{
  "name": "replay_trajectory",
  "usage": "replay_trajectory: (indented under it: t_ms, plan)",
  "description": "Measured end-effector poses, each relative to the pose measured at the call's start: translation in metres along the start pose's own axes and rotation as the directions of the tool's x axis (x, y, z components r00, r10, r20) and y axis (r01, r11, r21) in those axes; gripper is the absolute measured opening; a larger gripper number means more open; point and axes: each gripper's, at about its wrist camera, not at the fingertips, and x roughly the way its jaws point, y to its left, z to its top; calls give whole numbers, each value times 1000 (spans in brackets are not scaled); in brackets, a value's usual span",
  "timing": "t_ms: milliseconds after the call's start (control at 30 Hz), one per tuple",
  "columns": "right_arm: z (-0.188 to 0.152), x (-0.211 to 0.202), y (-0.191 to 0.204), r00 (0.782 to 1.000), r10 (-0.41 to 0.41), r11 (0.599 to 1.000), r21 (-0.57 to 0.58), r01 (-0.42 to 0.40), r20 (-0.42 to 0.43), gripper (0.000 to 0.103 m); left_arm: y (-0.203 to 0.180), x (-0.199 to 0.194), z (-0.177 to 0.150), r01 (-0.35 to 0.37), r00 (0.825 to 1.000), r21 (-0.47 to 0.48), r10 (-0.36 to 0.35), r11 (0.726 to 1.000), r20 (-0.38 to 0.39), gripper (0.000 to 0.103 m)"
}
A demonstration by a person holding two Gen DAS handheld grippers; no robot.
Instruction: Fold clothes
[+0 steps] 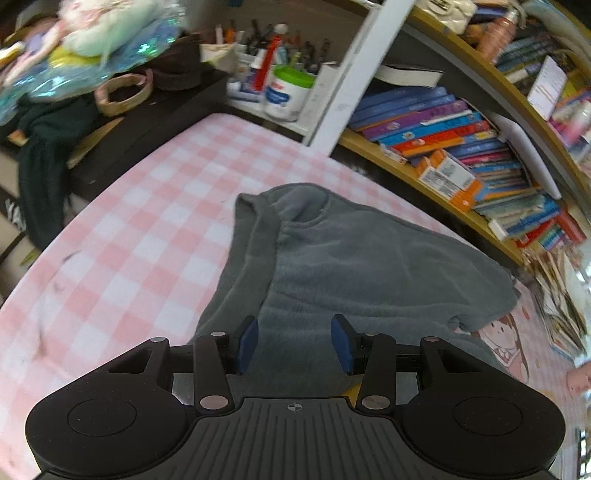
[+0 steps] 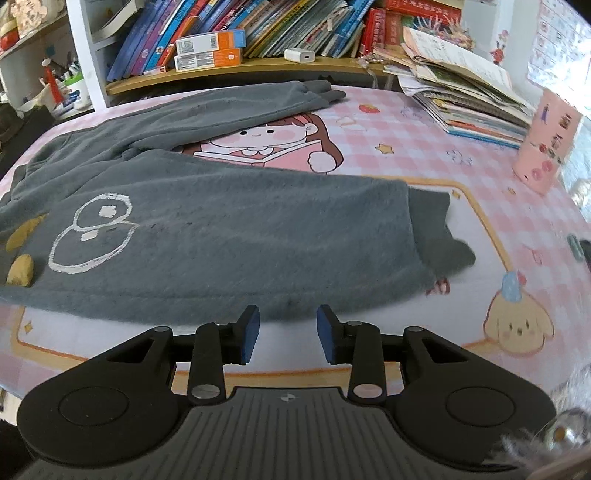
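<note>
Grey fleece trousers (image 2: 229, 236) with a white drawn figure (image 2: 92, 232) lie spread on the pink checked table cover (image 2: 424, 155), one leg near me, the other (image 2: 221, 110) stretched toward the shelf. My right gripper (image 2: 288, 332) is open and empty, just in front of the near leg's lower edge. In the left wrist view the trousers' waist end (image 1: 351, 258) lies bunched ahead. My left gripper (image 1: 295, 339) is open and empty, its blue pads (image 1: 249, 343) hovering over the cloth.
A curved shelf of books (image 2: 258, 33) runs behind the table. A pile of books (image 2: 461, 92) and a pink box (image 2: 546, 147) sit at the right. A pen holder (image 1: 284, 85), dark clothes (image 1: 44, 155) and toys (image 1: 92, 40) lie at the left.
</note>
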Motion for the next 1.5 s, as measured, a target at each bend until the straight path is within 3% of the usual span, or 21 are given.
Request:
replay_trajectory:
  t_ms: [100, 333, 667, 933, 1167, 1367, 1500]
  plan:
    - [-4, -6, 11, 1000, -20, 1000, 9, 20, 4, 32, 0, 4, 1, 35, 999, 31, -34, 999, -15, 50]
    - [-2, -14, 32, 999, -49, 999, -9, 49, 6, 33, 2, 12, -10, 92, 994, 72, -87, 993, -68, 50]
    - [39, 4, 44, 1000, -13, 996, -88, 15, 19, 37, -11, 4, -16, 55, 998, 265, -49, 963, -29, 65]
    - [108, 42, 27, 997, 61, 983, -178, -52, 46, 39, -26, 24, 1, 15, 1000, 290, -8, 957, -24, 68]
    - [181, 93, 2, 992, 122, 950, -293, -106, 36, 42, -56, 58, 34, -23, 1000, 382, 30, 924, -11, 71]
    - [236, 149, -6, 985, 171, 898, -414, -151, 14, 43, -73, 96, 60, -38, 999, 451, 49, 892, -11, 73]
    - [274, 187, -12, 980, 199, 900, -397, -177, 14, 43, -78, 128, 76, -82, 995, 472, 100, 878, -13, 73]
